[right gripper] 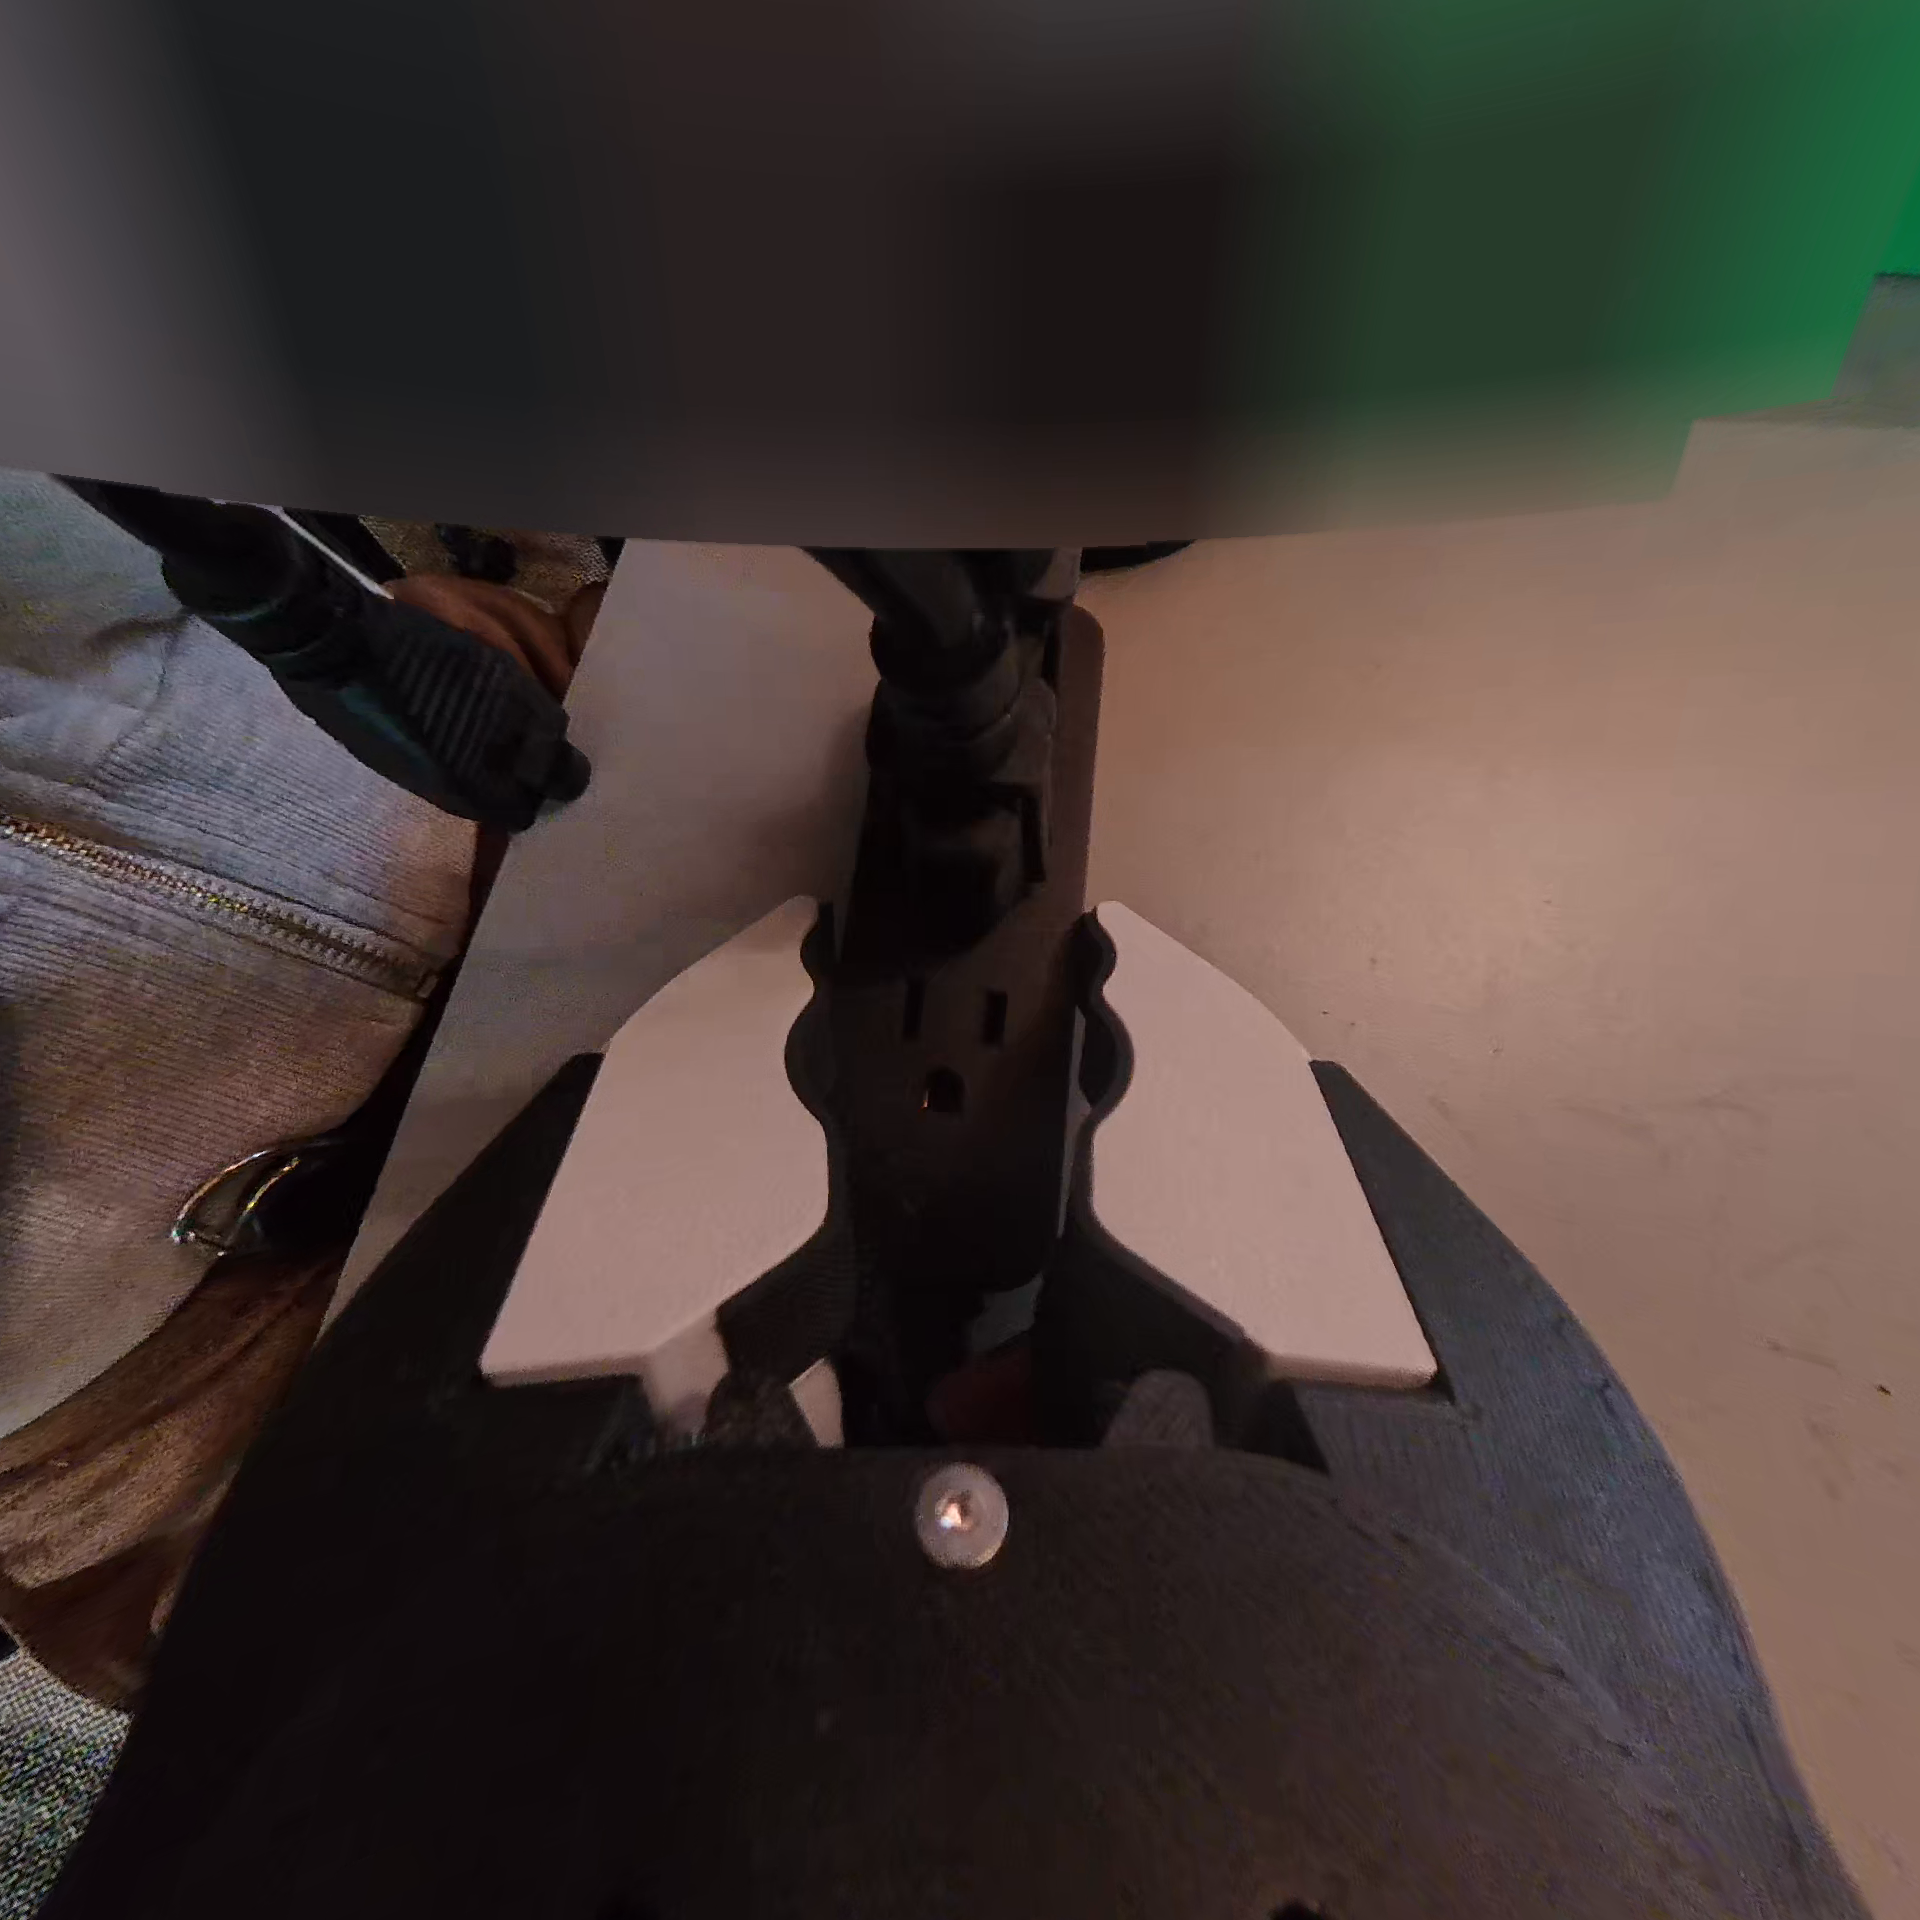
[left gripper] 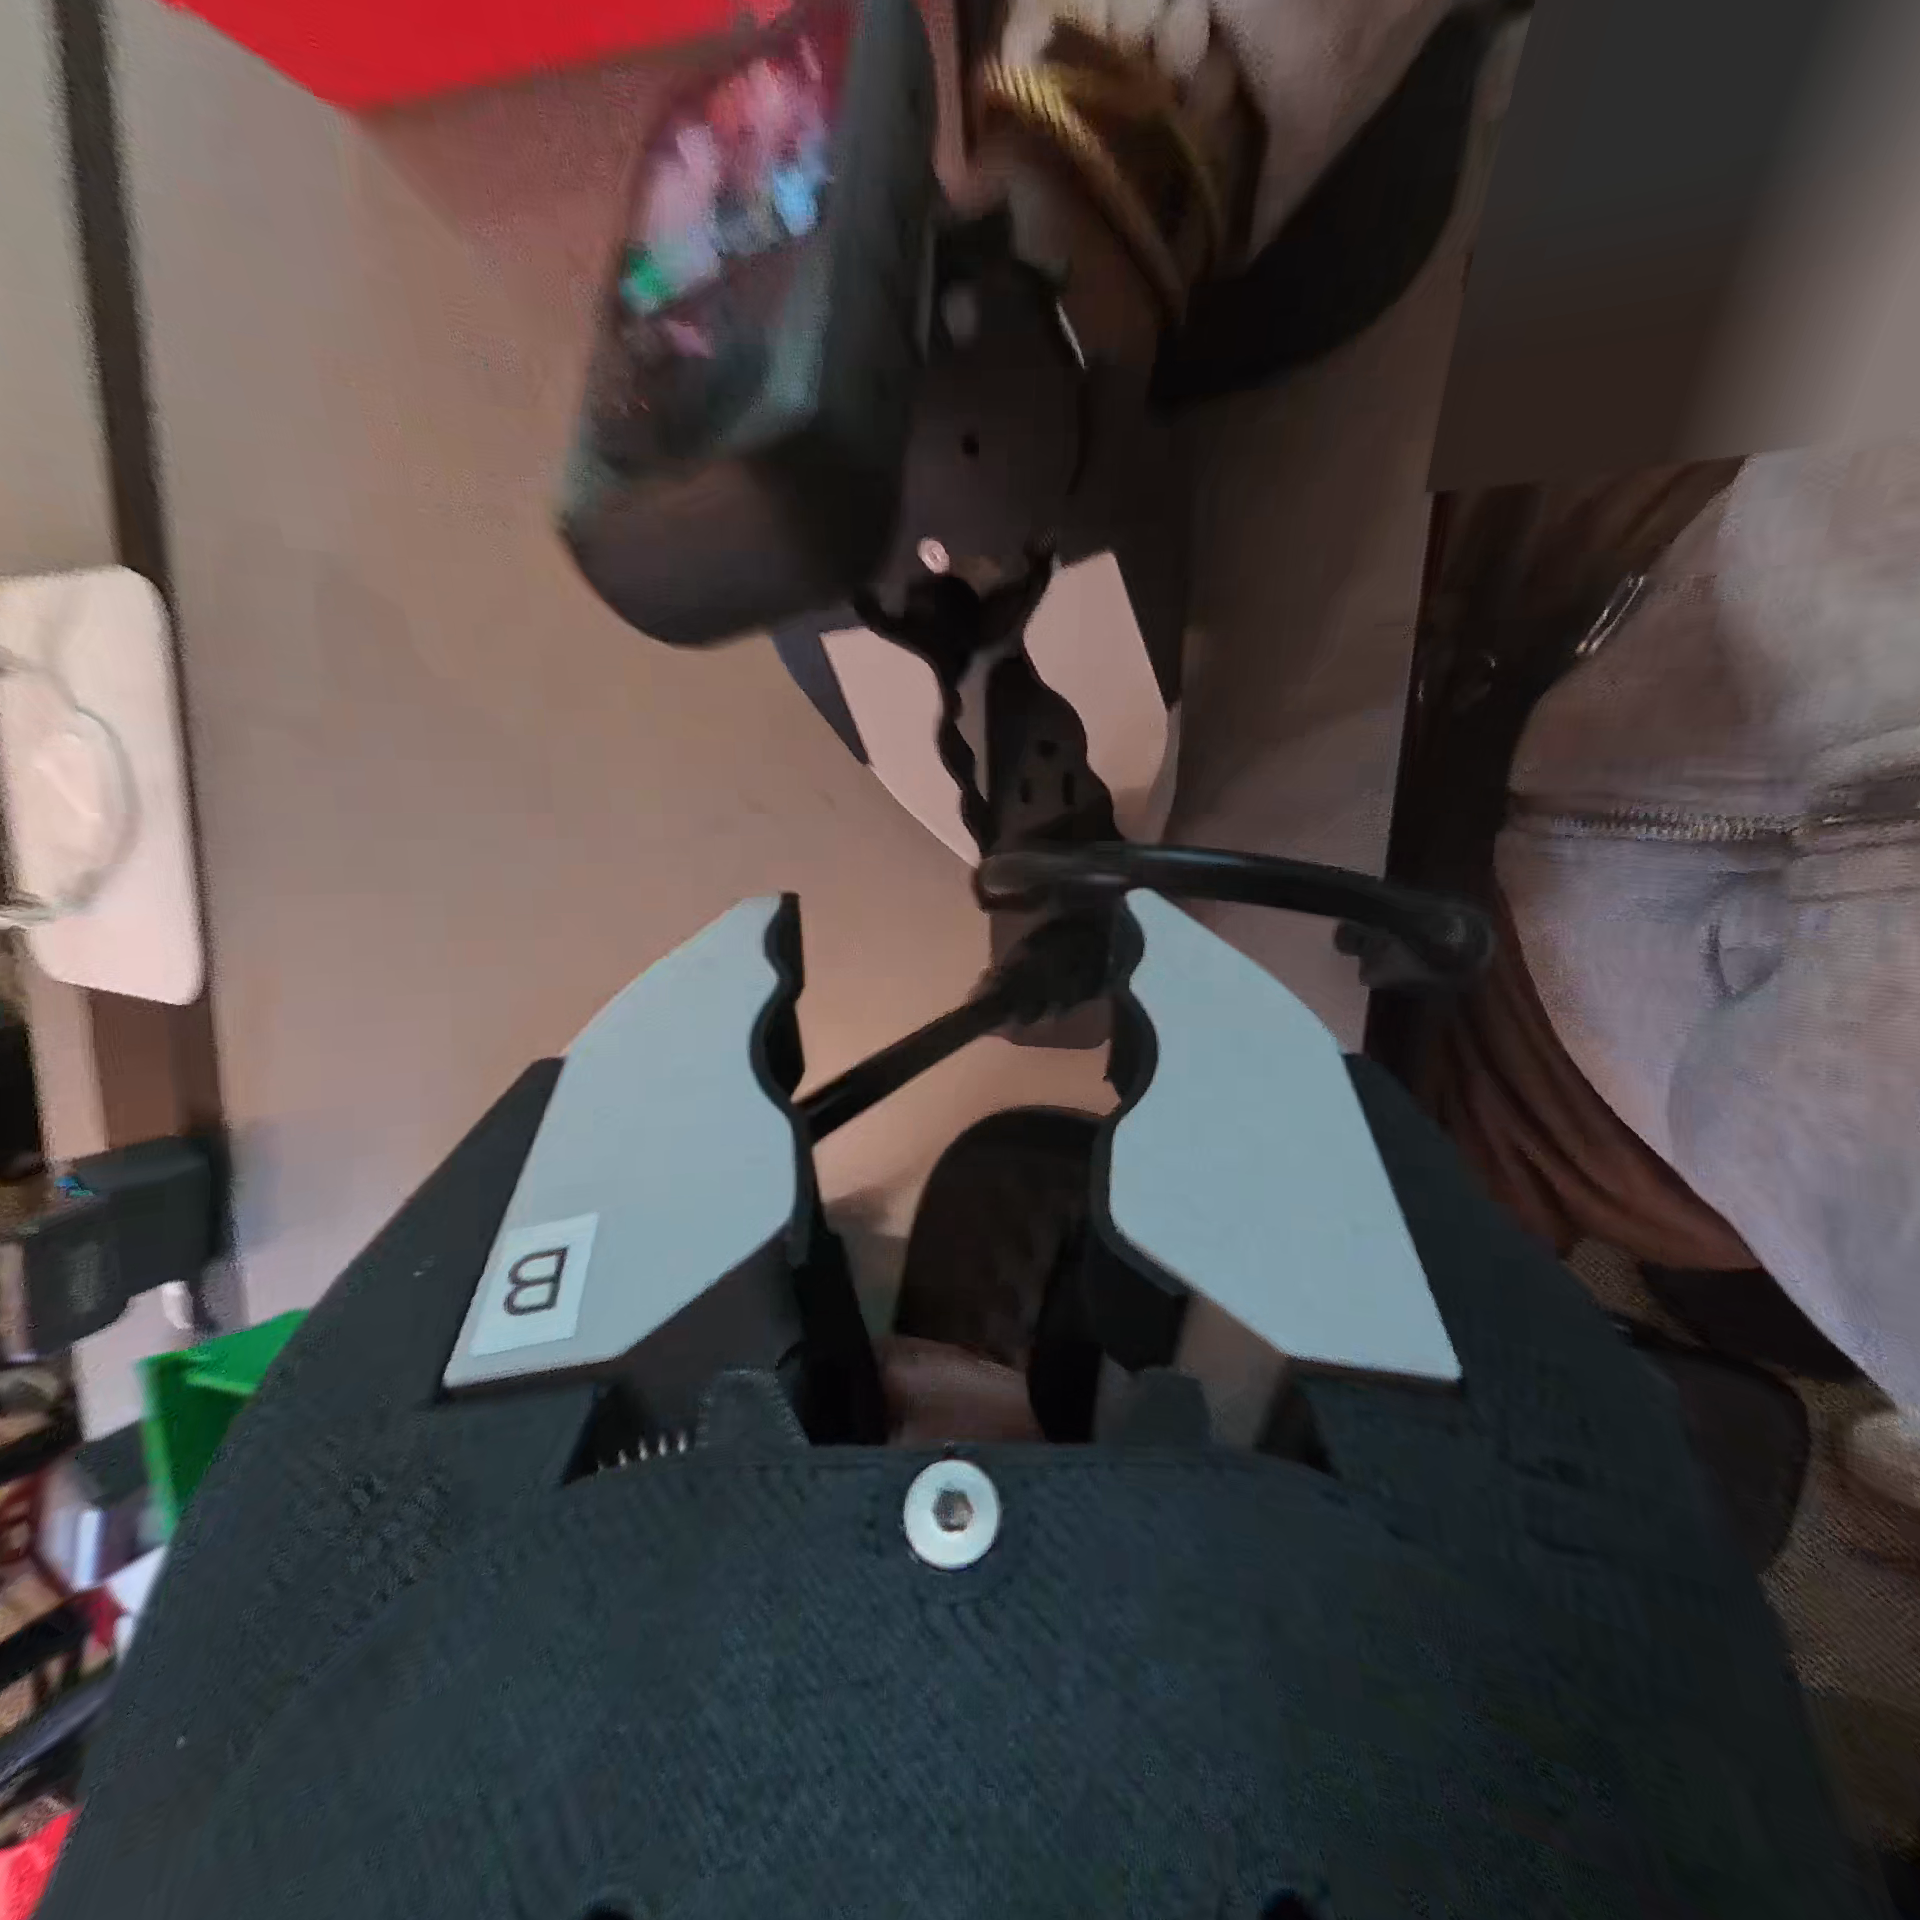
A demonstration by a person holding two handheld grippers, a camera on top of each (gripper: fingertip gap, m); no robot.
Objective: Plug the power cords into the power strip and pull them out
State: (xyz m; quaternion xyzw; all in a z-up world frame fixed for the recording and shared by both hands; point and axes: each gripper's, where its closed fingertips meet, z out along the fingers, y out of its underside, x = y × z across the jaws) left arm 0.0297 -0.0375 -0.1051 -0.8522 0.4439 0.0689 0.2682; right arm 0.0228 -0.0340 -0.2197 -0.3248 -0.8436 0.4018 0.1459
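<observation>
Black plastic forms the power strip [right gripper: 951, 1091], which sits clamped lengthwise between the two fingers of the right gripper [right gripper: 951, 1029], both pads bearing on its side walls. One free outlet faces up between the fingertips. Just beyond it, a black plug [right gripper: 951, 831] is seated in the strip, and its power cord [right gripper: 935, 623] runs forward until a blurred patch hides it.

In the left wrist view, the left gripper [left gripper: 961, 935] stands spread, with nothing between its fingers. The same strip shows ahead [left gripper: 1044, 790], held by the right gripper [left gripper: 966, 623], whose body is motion-blurred. A black cord [left gripper: 1247, 878] loops across just past the left gripper's right fingertip [left gripper: 1153, 925]; whether they touch cannot be told.

A second black plug [right gripper: 436, 707] lies at the pale bench's [right gripper: 1455, 831] left edge, apart from the strip, against a person's grey zipped garment [right gripper: 156, 883].
</observation>
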